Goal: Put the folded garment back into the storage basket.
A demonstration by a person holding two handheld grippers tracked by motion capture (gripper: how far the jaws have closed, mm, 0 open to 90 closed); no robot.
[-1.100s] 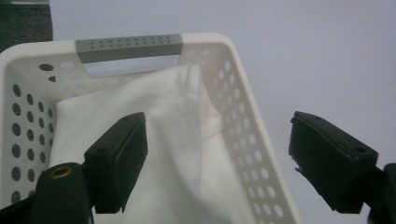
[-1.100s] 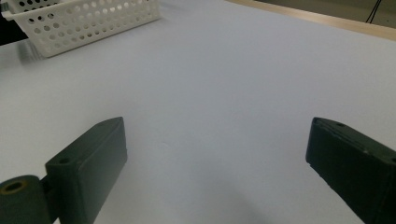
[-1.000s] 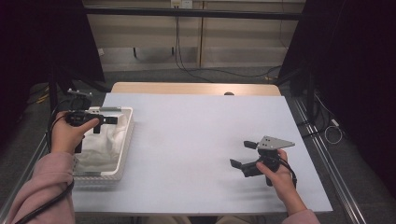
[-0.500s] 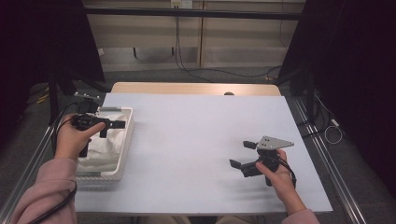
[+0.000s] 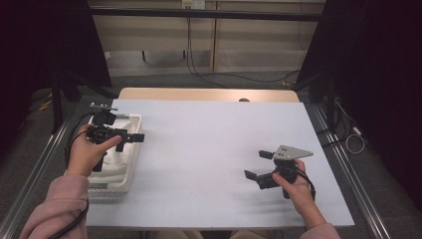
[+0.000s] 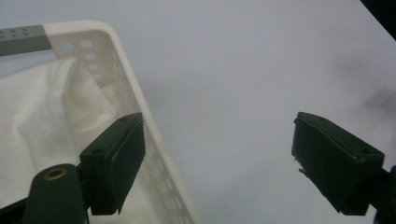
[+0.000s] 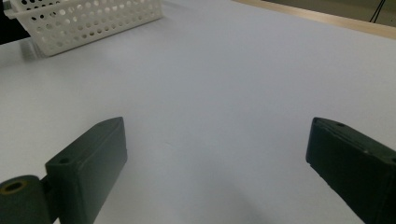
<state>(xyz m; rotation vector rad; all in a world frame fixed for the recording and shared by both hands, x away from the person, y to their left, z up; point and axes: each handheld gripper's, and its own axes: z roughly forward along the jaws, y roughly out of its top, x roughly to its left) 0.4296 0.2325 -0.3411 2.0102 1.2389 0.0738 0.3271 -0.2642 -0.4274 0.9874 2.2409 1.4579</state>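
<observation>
My right gripper rests low at four o'clock on the white table sheet, jaws spread wide with nothing between them; I judge it parked, kept clear of the work. My left gripper hovers at nine o'clock over the near rim of the white perforated plastic basket, jaws released and holding nothing, one jaw above the crumpled white cloth lying inside. The basket wall stands between jaw and open table. Beyond, at twelve o'clock, a wooden table edge and dangling black cables.
</observation>
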